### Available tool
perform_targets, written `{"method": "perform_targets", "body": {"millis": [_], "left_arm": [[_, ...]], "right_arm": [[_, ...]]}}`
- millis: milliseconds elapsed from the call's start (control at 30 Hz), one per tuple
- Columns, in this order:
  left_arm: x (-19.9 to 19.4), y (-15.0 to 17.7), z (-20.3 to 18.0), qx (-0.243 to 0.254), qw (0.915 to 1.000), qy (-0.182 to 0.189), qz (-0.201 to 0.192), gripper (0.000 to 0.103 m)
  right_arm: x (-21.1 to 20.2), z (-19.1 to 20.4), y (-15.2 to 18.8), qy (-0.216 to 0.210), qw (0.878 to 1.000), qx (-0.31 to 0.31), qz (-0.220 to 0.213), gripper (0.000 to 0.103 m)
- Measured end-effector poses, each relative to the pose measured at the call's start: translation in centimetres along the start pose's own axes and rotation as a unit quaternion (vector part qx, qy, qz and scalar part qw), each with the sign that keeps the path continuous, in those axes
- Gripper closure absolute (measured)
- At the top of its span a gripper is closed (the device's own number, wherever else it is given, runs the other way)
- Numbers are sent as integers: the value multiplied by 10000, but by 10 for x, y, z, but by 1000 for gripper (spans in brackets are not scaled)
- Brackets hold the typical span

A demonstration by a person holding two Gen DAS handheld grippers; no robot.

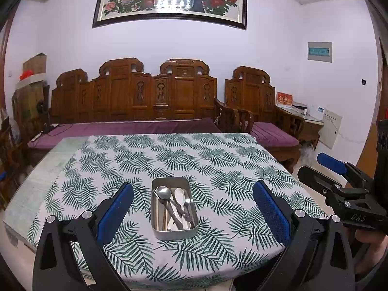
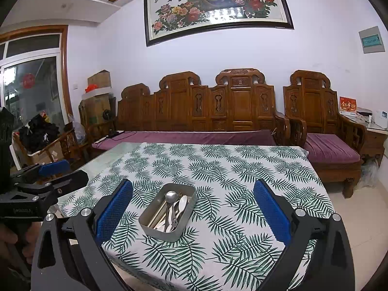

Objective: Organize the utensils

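Hovering: both tools hang above the near edge of the table, neither touching anything.
Table: it fills the space ahead of both tools, covered with a leaf-print cloth; beyond the far edge stands a carved wooden bench with a purple cushion.
Left gripper: jaws spread wide and empty, with the blue pads flanking the view of the tin.
Right gripper: likewise wide apart and holding nothing; the left wrist view shows it off to that tool's right, clear of the cloth.
Tin: a rectangular metal tin sits on the cloth straight ahead of the left gripper, framed between its fingers but well below them; from the right gripper it lies ahead and slightly left.
Utensils: inside the tin lie a metal spoon, a white spoon, what look like chopsticks along the left wall, and more cutlery crossed over one another.
Order: the pieces overlap at angles, bowls mostly toward the far end; no dividers are visible.
Progress: judging from the pictures, every utensil in view is already in the tin and none lies loose on the cloth.
Left to do: either the gathering is finished, or sorting has not begun; which of these cannot be told from here.
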State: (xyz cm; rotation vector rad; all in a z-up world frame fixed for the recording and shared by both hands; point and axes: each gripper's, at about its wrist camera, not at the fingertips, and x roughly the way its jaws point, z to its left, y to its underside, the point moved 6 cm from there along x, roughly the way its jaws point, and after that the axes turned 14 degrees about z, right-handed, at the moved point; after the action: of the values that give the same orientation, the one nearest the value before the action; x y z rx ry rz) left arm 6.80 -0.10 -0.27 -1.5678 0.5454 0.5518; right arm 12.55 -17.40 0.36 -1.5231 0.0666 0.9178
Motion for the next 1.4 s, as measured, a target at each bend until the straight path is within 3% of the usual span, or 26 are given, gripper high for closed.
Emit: {"method": "perform_targets", "body": {"millis": [1400], "left_arm": [[0, -1, -3, 19, 10000, -23, -29, 8]], "right_arm": [[1, -3, 0, -4, 10000, 18, 3, 3]]}}
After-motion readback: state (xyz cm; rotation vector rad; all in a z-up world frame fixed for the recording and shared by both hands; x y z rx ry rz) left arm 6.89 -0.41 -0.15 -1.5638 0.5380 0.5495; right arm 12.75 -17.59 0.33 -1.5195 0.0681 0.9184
